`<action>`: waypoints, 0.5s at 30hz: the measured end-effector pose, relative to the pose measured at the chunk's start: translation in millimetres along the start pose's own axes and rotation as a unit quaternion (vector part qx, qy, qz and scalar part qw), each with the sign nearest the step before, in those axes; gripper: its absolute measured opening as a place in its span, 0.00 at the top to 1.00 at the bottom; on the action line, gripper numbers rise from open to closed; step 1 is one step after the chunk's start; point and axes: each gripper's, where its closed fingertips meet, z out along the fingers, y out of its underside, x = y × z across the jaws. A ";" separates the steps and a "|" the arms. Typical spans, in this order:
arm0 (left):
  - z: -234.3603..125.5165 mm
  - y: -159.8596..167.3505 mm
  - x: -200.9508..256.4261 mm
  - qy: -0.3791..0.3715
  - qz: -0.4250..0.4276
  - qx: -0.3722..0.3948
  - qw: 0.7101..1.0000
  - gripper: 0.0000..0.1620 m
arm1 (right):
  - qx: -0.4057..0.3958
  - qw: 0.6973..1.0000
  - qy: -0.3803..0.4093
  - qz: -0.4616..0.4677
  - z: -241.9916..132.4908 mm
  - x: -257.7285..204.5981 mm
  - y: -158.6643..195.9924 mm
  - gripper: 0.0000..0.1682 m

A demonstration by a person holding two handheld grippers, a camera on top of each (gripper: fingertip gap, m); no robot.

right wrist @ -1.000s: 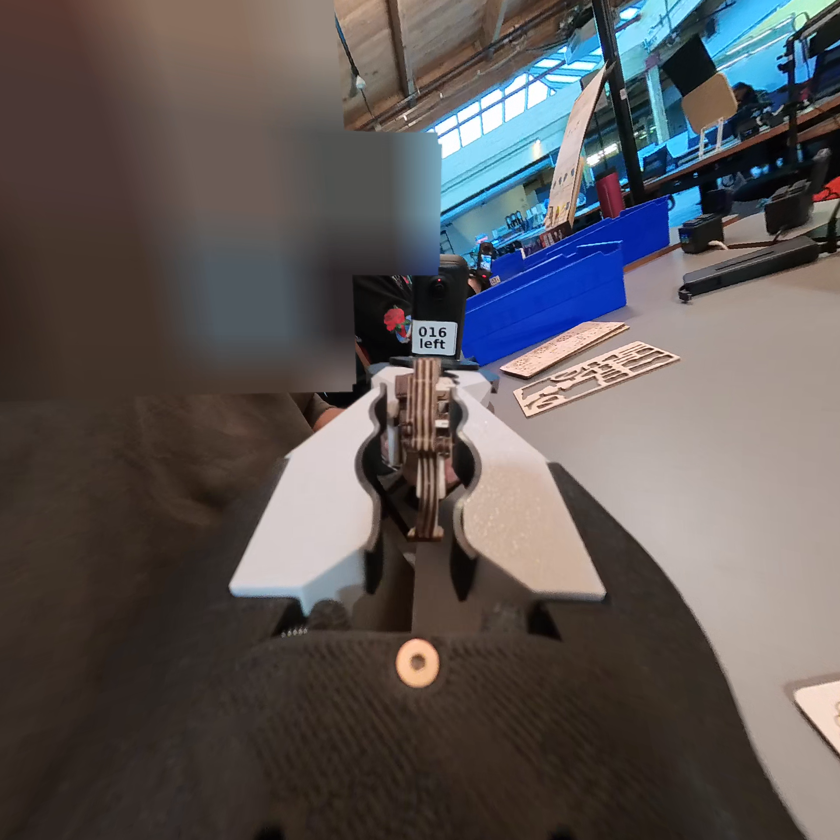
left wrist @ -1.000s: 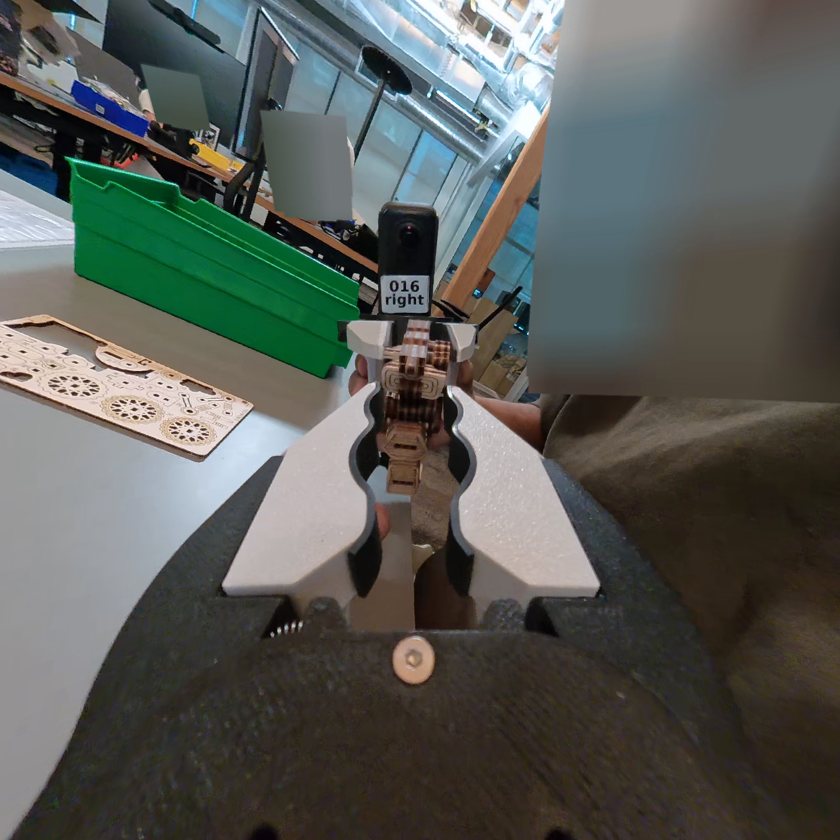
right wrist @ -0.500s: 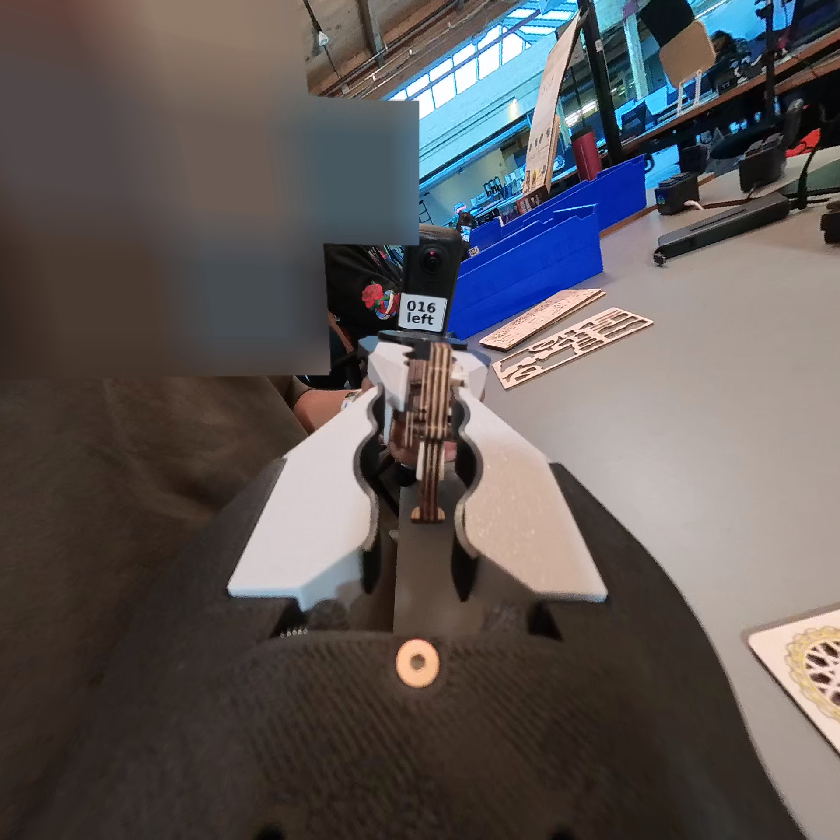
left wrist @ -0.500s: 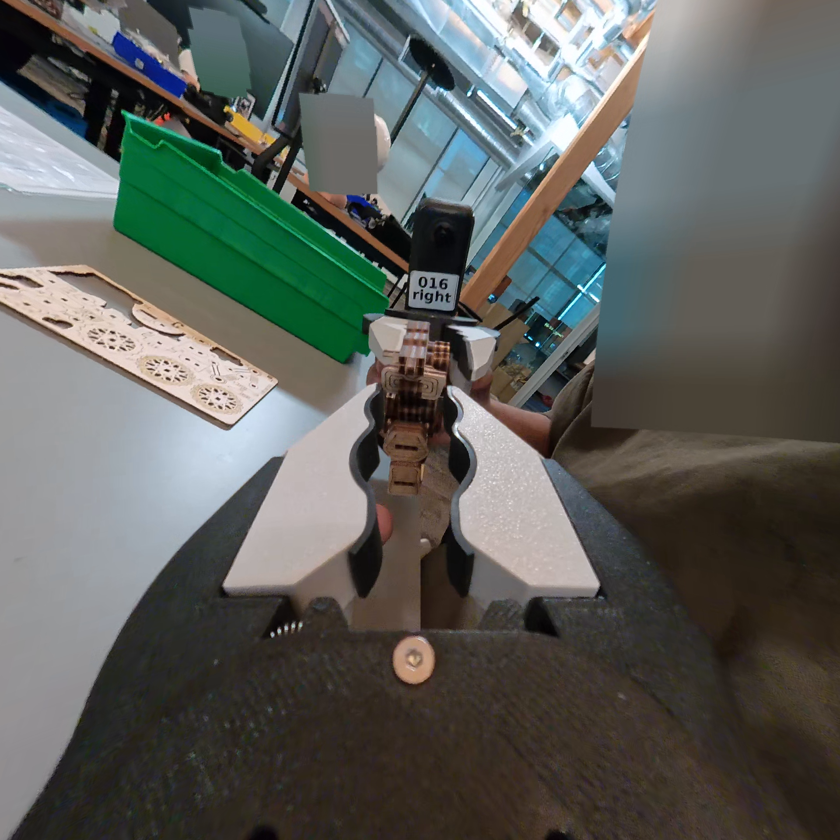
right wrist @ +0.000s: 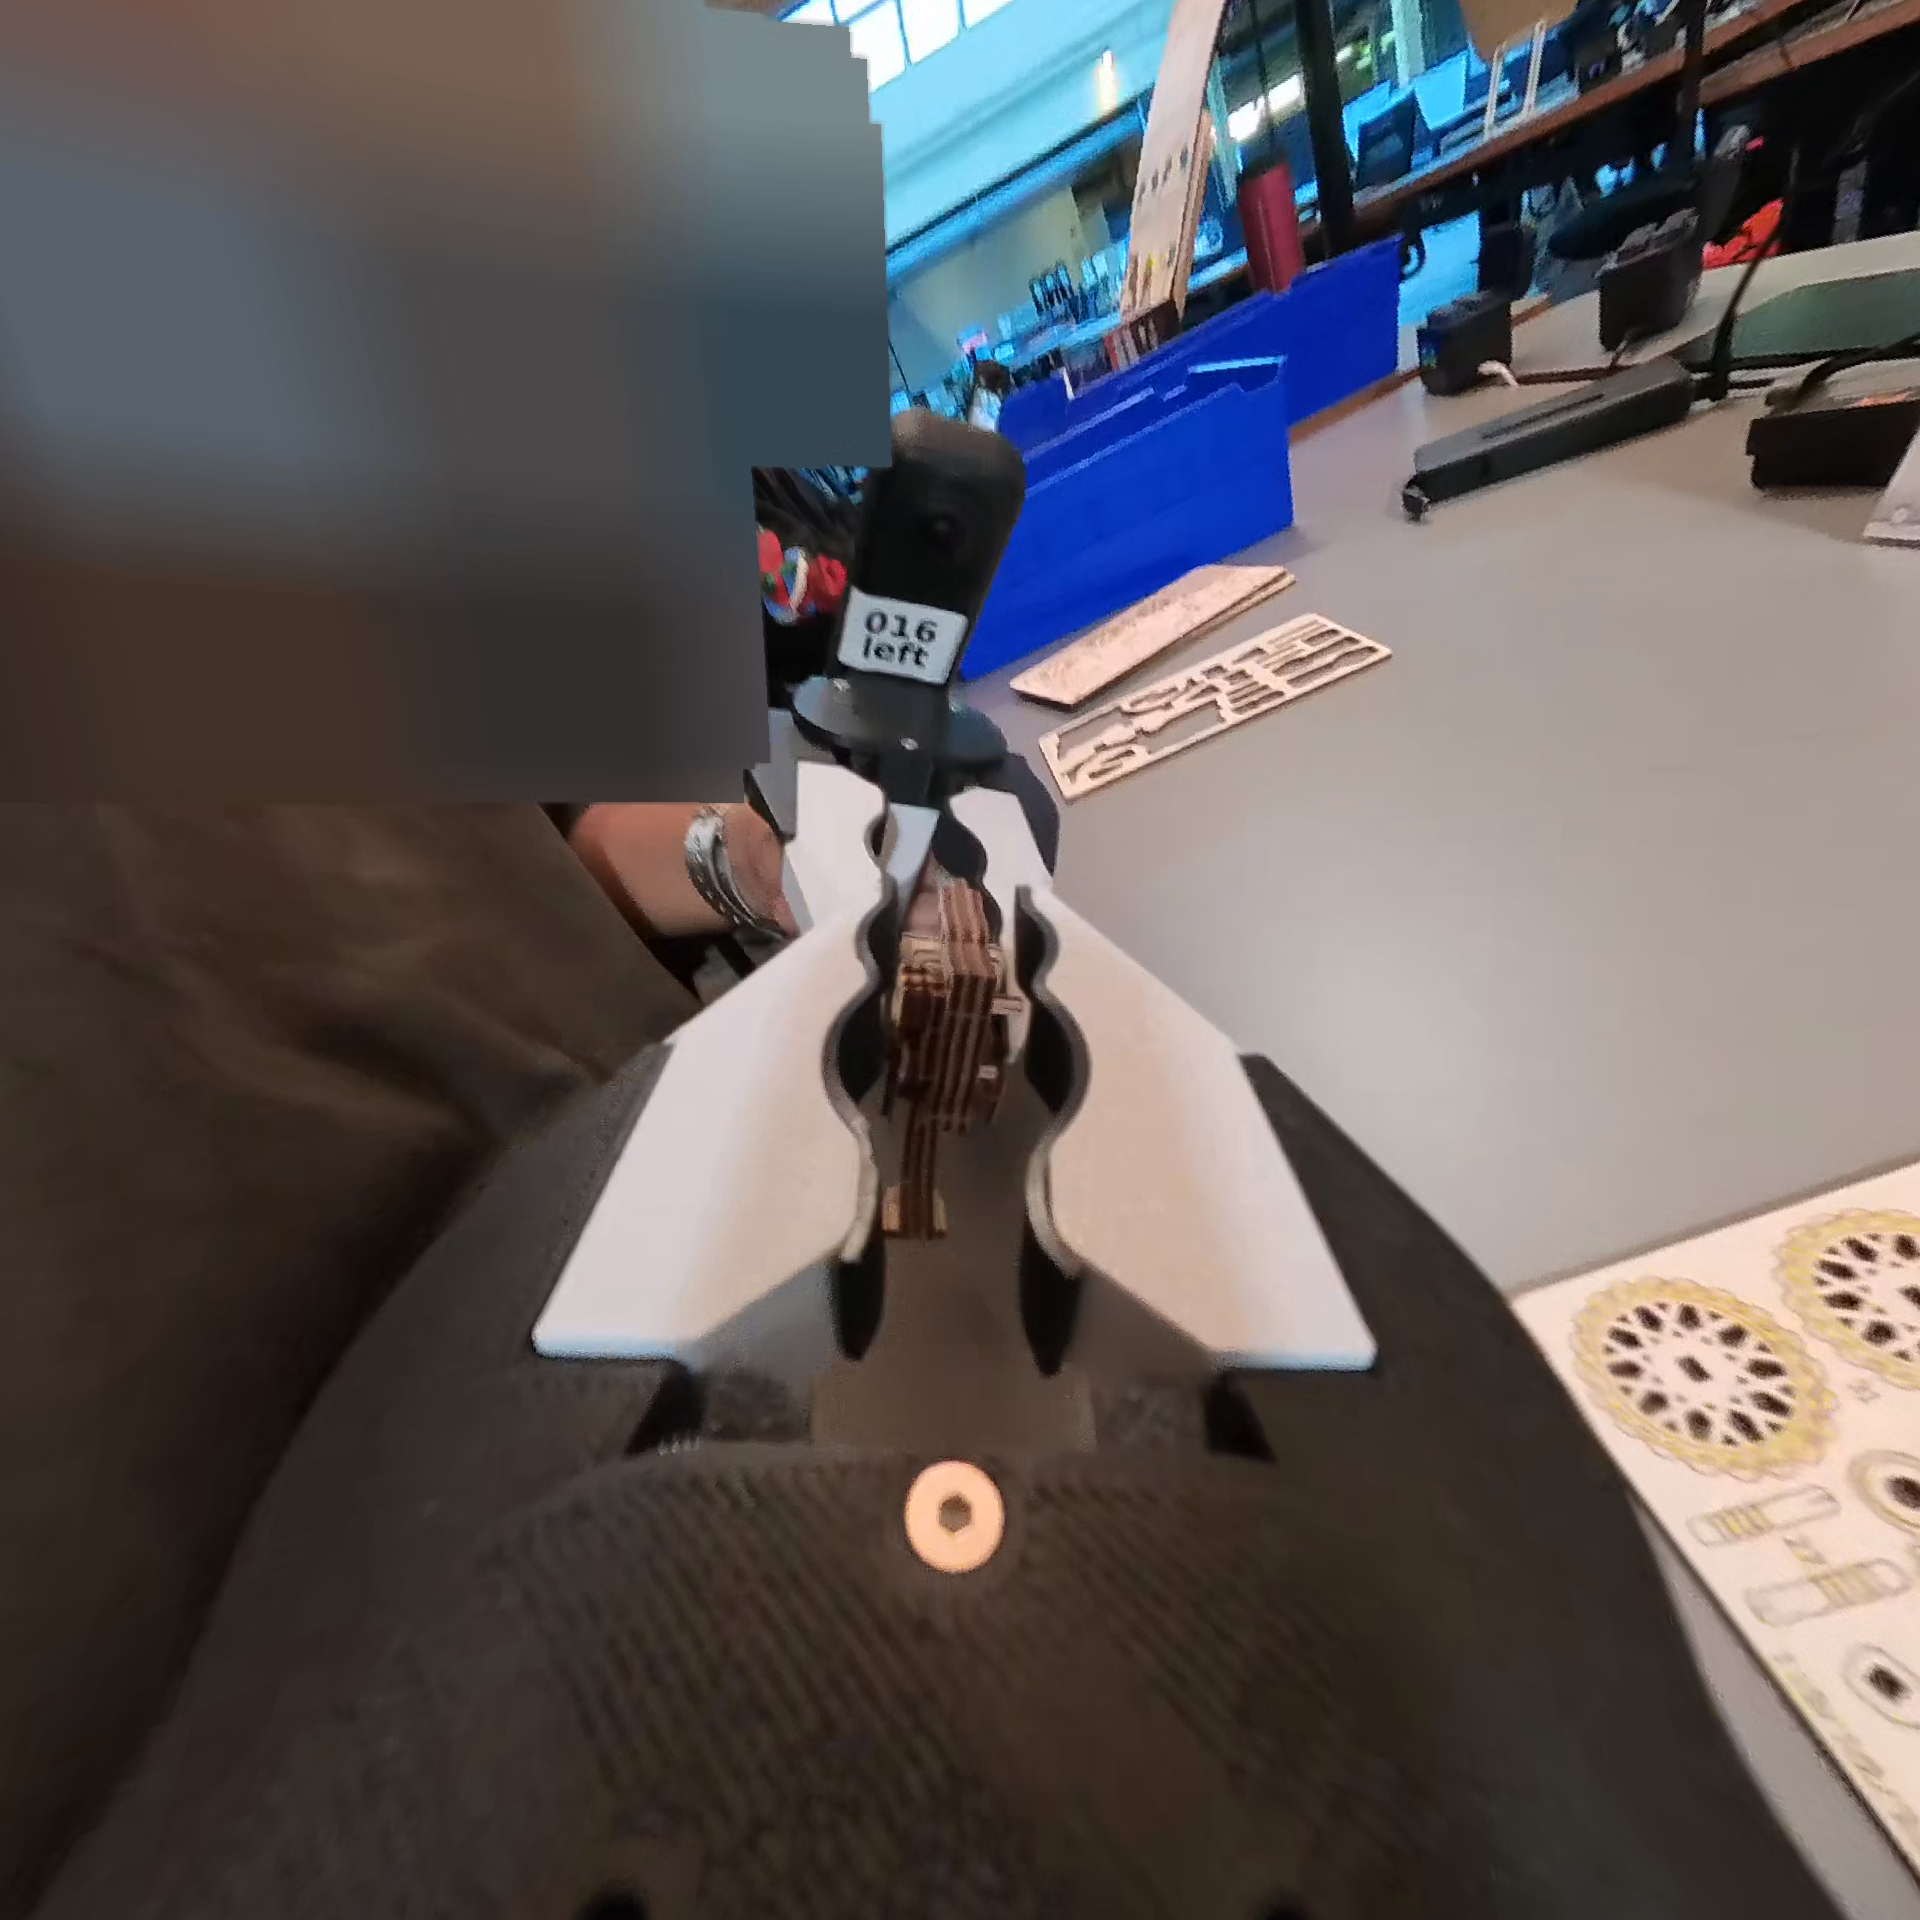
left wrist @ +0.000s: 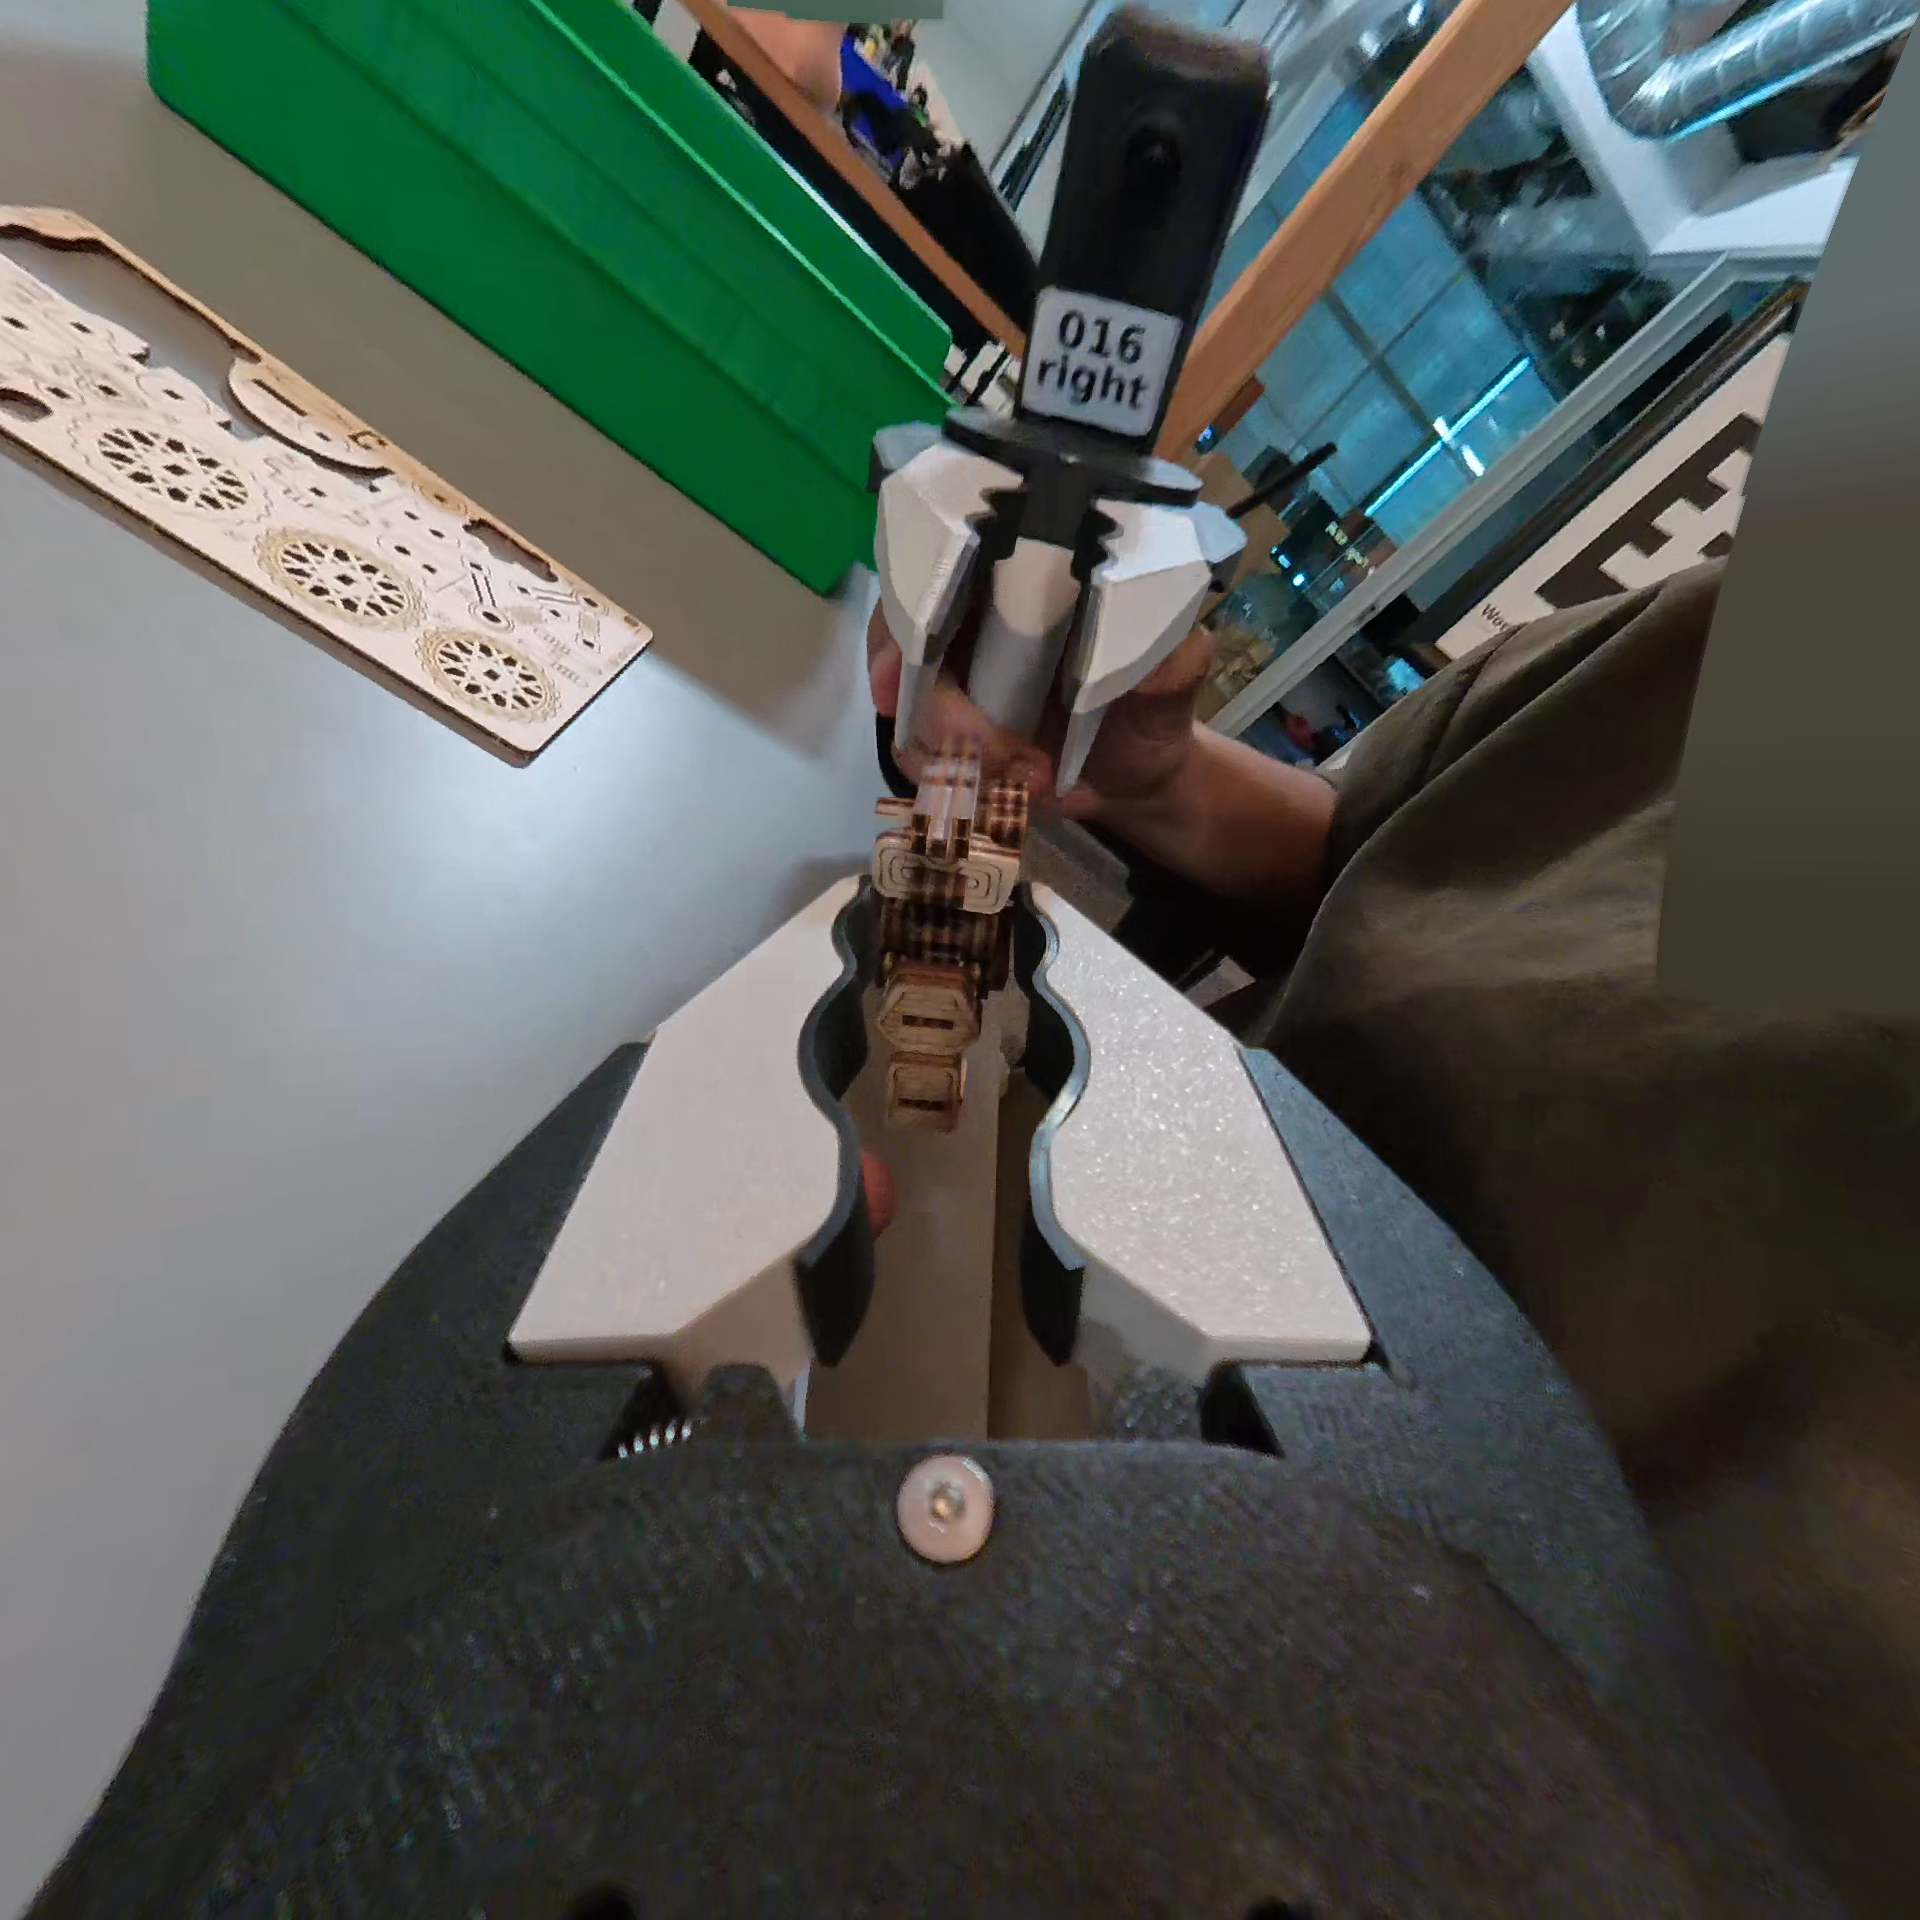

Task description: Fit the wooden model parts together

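Observation:
A small wooden model (left wrist: 940, 935), made of stacked laser-cut layers, is held in the air between my two grippers, which face each other. My left gripper (left wrist: 948, 914) is shut on its lower, wider end. My right gripper (right wrist: 948, 920) is shut on the other end, with the layered edge (right wrist: 940, 1039) running back between its fingers. In the left wrist view the right gripper (left wrist: 992, 748) tilts down onto the model's top. In the right wrist view the left gripper (right wrist: 904, 831) shows just behind the model. A hand behind the right gripper hides part of the model.
On the grey table (left wrist: 260, 987) lie a wooden part sheet with wheels (left wrist: 312, 540) and a green bin (left wrist: 520, 208). The right wrist view shows blue bins (right wrist: 1143, 488), two more part sheets (right wrist: 1216, 696), a wheel sheet close by (right wrist: 1766, 1403) and black devices (right wrist: 1558, 426). The person's torso (left wrist: 1558, 1039) is close. One gripper's finger ends stand about 4 cm off the other's.
Both grippers have tipped down toward the table with the model still between them. The right gripper now stands steeper and higher over the model in the left wrist view.

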 end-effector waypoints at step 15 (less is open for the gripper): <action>7.2 31.4 3.2 -0.017 0.058 -0.099 0.993 0.85 | -0.141 0.989 -0.016 -0.044 3.4 -8.3 41.8 0.91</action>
